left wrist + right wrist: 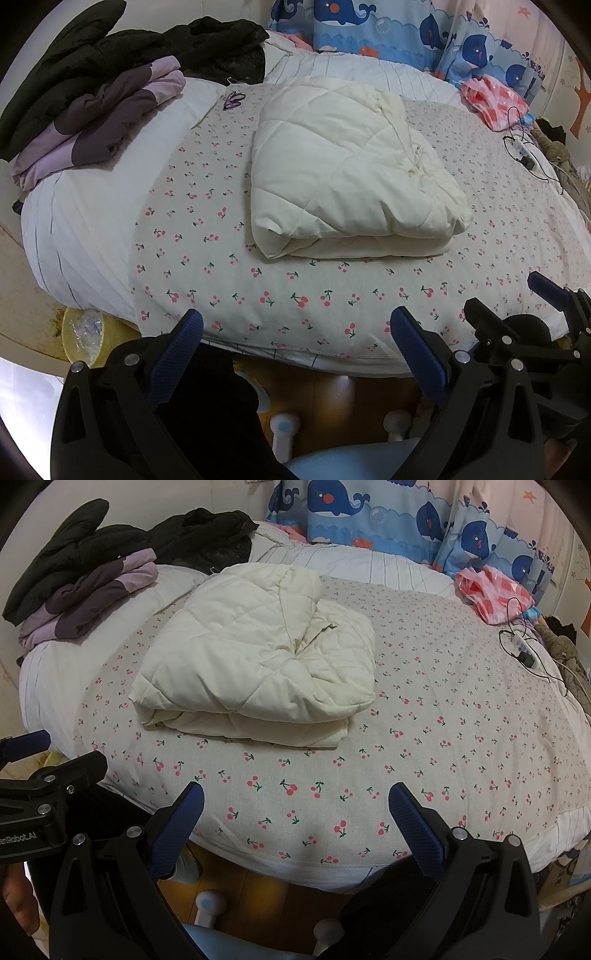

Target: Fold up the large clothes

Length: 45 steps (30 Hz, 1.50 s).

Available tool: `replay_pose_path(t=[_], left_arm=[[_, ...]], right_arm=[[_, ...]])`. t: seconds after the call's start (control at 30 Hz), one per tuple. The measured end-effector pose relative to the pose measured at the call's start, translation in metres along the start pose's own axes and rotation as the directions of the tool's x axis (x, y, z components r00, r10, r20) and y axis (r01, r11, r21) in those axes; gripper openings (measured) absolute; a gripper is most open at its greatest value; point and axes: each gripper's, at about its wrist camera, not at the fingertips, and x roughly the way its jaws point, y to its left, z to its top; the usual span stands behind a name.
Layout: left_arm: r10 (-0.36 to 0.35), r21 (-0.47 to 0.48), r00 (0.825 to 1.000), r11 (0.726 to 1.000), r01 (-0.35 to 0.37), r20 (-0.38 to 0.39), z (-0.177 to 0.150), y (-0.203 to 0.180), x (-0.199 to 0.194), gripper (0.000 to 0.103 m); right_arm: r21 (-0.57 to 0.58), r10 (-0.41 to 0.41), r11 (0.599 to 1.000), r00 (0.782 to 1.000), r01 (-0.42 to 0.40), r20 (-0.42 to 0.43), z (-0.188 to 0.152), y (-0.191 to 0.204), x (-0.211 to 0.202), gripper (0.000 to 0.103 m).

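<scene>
Both wrist cameras looked forward from the near edge of the bed (303,295), set back from it. The left view sat left of the right view. Both shared the cream folded garment (347,170) (255,653) and the far whale-print curtain (369,22).

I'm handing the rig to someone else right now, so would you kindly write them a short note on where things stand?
Left gripper: open, empty, held off the near edge of the bed.
Right gripper: open, empty, beside it.
Cream jacket: folded into a bundle mid-bed on the cherry sheet.
Purple garment: folded at the far left, next to the black jacket.
Left: the black jacket looks unfolded, probably next.
</scene>
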Motion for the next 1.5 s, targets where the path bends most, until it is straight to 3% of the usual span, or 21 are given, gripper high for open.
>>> replay_pose_path(t=[0.43, 0.57, 0.7, 1.0, 1.5], left_arm=[[0.003, 0.019, 1.0, 1.0, -0.003, -0.022, 0.001, -0.003, 0.005, 0.097], [-0.048, 0.009, 0.998, 0.999, 0.049, -0.038, 0.0, 0.0, 0.008, 0.097], [-0.092, -0.006, 0.996, 0.996, 0.092, 0.02, -0.001, 0.004, 0.001, 0.097], [0.061, 0.034, 0.995, 0.997, -0.064, 0.08, 0.001, -0.002, -0.006, 0.097], [0.074, 0.045, 0.997, 0.996, -0.075, 0.02, -0.003, -0.005, 0.006, 0.097]], right_arm=[[0.001, 0.004, 1.0, 1.0, -0.004, -0.005, 0.001, -0.003, 0.002, 0.097], [0.002, 0.006, 1.0, 1.0, -0.006, -0.01, -0.001, -0.006, 0.003, 0.097], [0.002, 0.006, 1.0, 1.0, -0.006, -0.011, 0.001, -0.004, 0.004, 0.097], [-0.008, 0.0, 1.0, 1.0, 0.0, -0.007, 0.002, -0.003, 0.003, 0.097], [-0.007, -0.011, 1.0, 1.0, 0.011, -0.005, 0.004, -0.005, 0.001, 0.097]])
